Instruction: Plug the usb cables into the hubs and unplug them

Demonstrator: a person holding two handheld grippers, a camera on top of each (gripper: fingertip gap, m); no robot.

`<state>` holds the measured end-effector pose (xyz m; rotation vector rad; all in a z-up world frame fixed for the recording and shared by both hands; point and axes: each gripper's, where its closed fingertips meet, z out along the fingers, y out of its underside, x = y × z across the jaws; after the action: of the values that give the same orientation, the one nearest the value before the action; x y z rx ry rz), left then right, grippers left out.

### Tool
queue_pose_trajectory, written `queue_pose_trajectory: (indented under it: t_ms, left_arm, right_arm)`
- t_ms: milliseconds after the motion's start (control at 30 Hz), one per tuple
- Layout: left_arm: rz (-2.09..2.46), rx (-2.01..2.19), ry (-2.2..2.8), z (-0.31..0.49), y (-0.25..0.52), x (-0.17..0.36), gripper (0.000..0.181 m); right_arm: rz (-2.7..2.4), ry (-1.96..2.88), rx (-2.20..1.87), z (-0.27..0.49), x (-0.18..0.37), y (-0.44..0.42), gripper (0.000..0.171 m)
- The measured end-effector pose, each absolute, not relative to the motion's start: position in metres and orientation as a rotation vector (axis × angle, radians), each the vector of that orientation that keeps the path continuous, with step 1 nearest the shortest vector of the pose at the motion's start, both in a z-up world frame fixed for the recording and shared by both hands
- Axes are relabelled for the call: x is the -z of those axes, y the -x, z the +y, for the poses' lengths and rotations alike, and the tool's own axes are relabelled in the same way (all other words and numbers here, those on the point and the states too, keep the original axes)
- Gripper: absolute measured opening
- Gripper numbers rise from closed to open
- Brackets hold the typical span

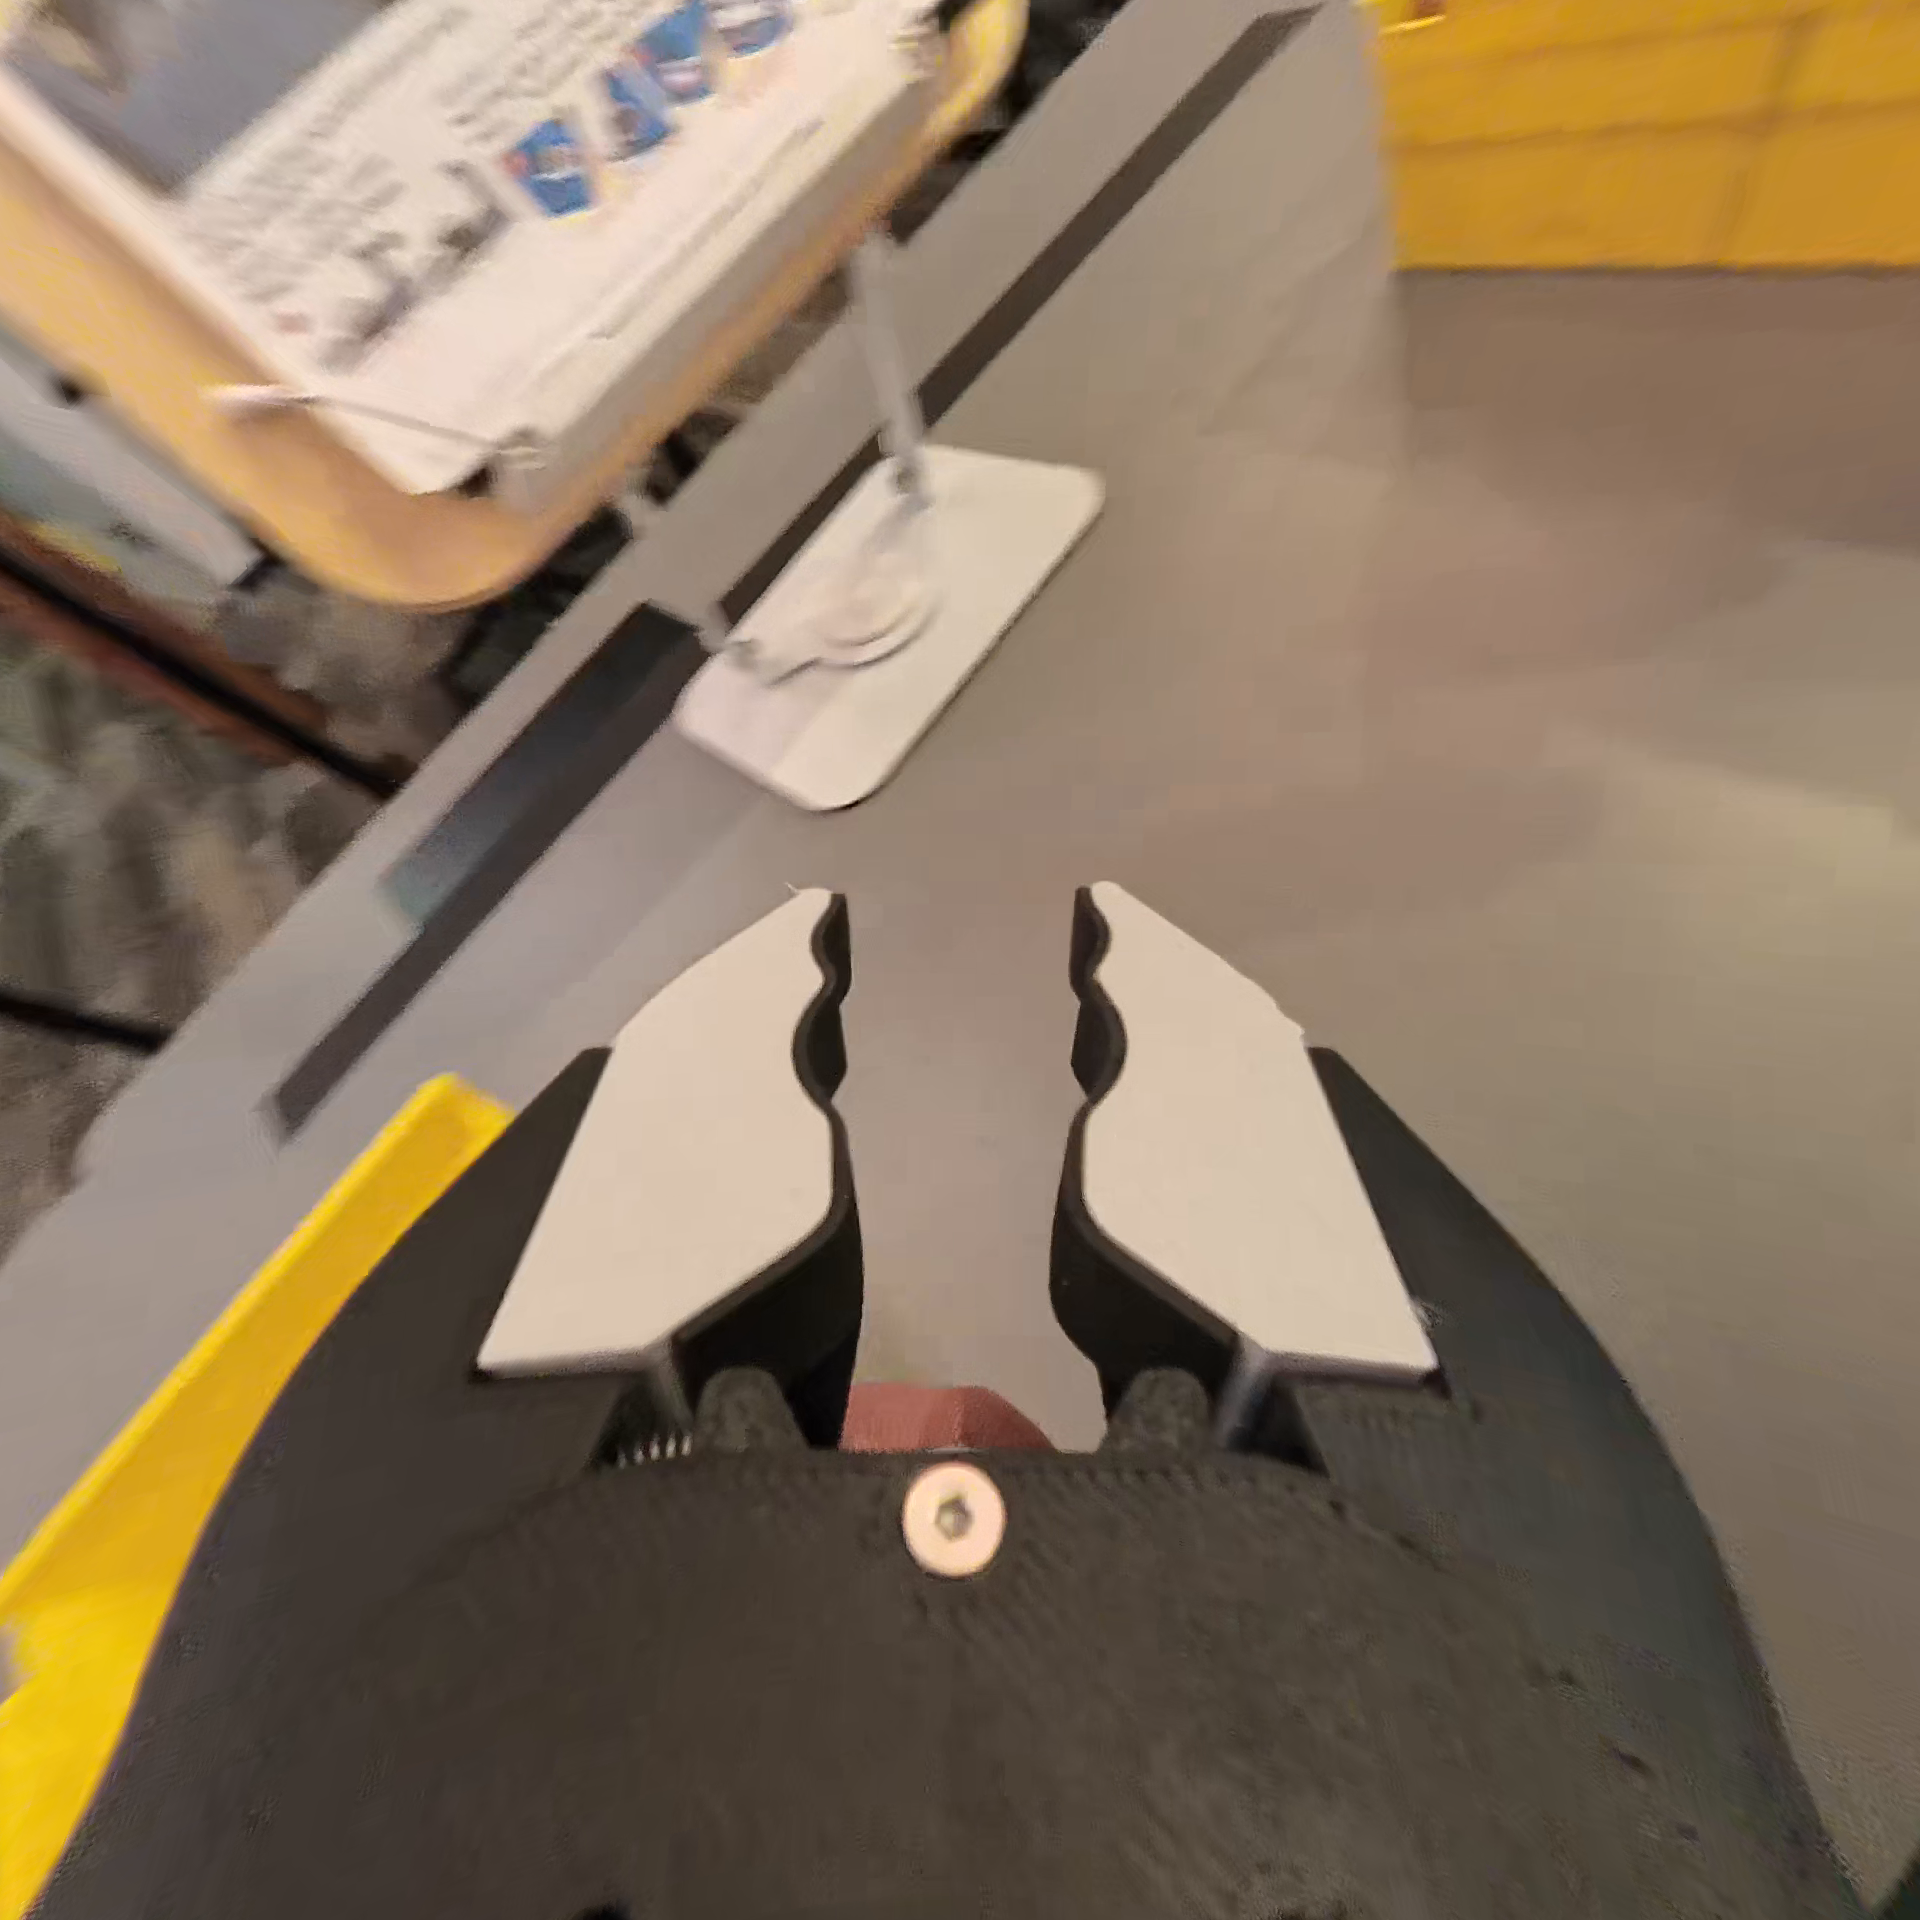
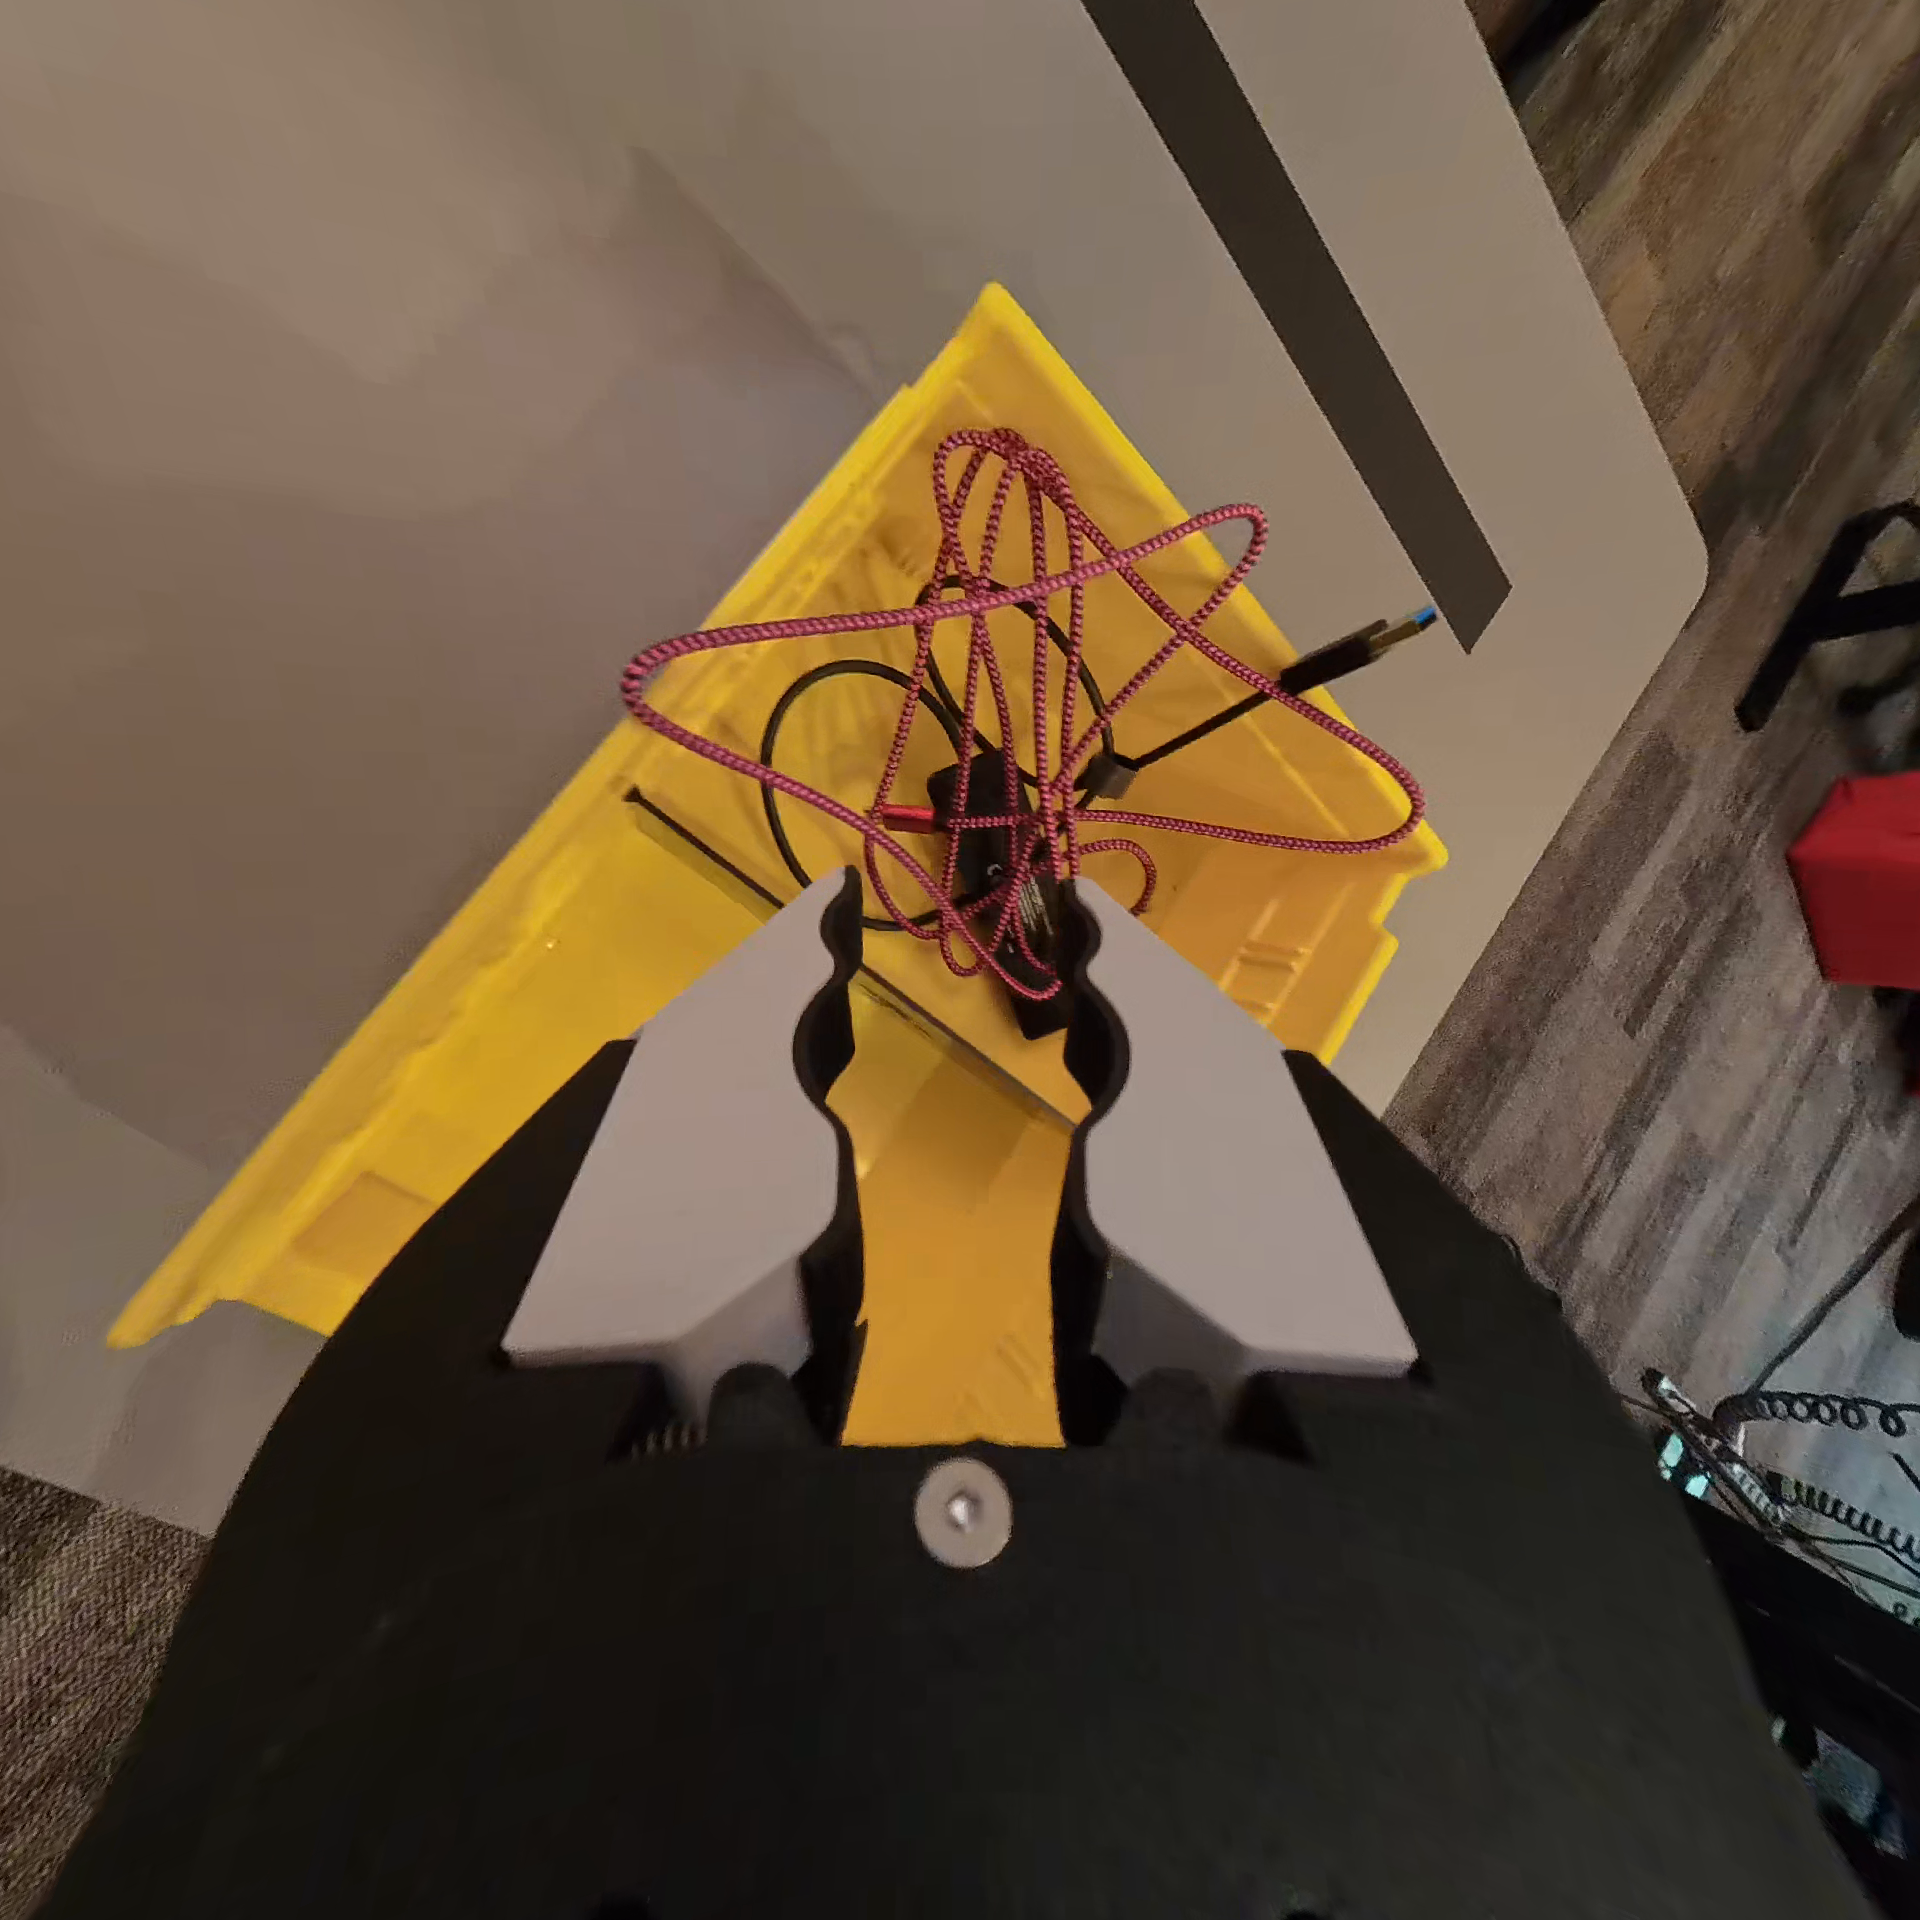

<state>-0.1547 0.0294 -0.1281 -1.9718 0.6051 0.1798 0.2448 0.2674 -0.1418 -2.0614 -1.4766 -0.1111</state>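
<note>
In the right wrist view a yellow bin (image 2: 582,1049) sits on the grey table. Inside it a tangled pink braided cable (image 2: 831,623) lies over a black USB hub (image 2: 1003,883) and its thin black cable (image 2: 774,727). A black USB plug with a blue tip (image 2: 1361,649) pokes over the bin's far rim. My right gripper (image 2: 961,904) is open and empty, hovering above the bin just short of the hub. My left gripper (image 1: 956,914) is open and empty above bare table, with a yellow bin edge (image 1: 208,1340) at its lower left.
A white stand base with a thin post (image 1: 894,634) stands on the grey table (image 1: 1455,727) ahead of the left gripper. Another yellow bin (image 1: 1652,135) sits at the far right. A wooden chair with papers (image 1: 468,260) is beyond the table's left edge. Floor, a red box (image 2: 1860,883) and cables lie right of the table. There is about 45 cm between the tips of the two grippers. The black USB hub (image 2: 1003,883) is closer to my right gripper, around 12 cm from its tips; the left tips are 50 cm off.
</note>
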Motion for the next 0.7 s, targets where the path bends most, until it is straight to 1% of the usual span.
queue_pose_trajectory:
  t_ms: [33,133,200,300,367,433,600,700]
  left_arm:
    - [0.578,-0.236,1.970,0.026,0.176,0.117,0.040]
    - [0.560,-0.439,2.027,0.017,0.247,0.099,0.041]
    - [0.627,-0.499,2.091,0.014,0.281,0.103,0.041]
    - [0.816,-0.527,2.210,0.019,0.318,0.136,0.038]
    - [0.920,-0.513,2.300,0.026,0.338,0.166,0.033]
    - [1.041,-0.523,2.373,0.032,0.357,0.197,0.032]
    - [1.273,-0.460,2.488,0.042,0.374,0.249,0.032]
    - [1.376,-0.437,2.543,0.042,0.382,0.268,0.019]
  right_arm:
    - [-1.473,2.051,0.106,0.263,0.143,-0.242,0.034]
    - [-1.472,2.026,0.071,0.250,0.148,-0.233,0.033]
    - [-1.479,2.013,0.049,0.242,0.151,-0.227,0.033]
    - [-1.485,2.003,0.019,0.233,0.156,-0.221,0.034]
    - [-1.496,1.996,-0.008,0.226,0.159,-0.216,0.034]
    - [-1.510,1.993,-0.026,0.219,0.161,-0.214,0.034]
    - [-1.537,1.992,-0.045,0.206,0.167,-0.211,0.034]
    - [-1.551,1.987,-0.048,0.200,0.169,-0.210,0.034]
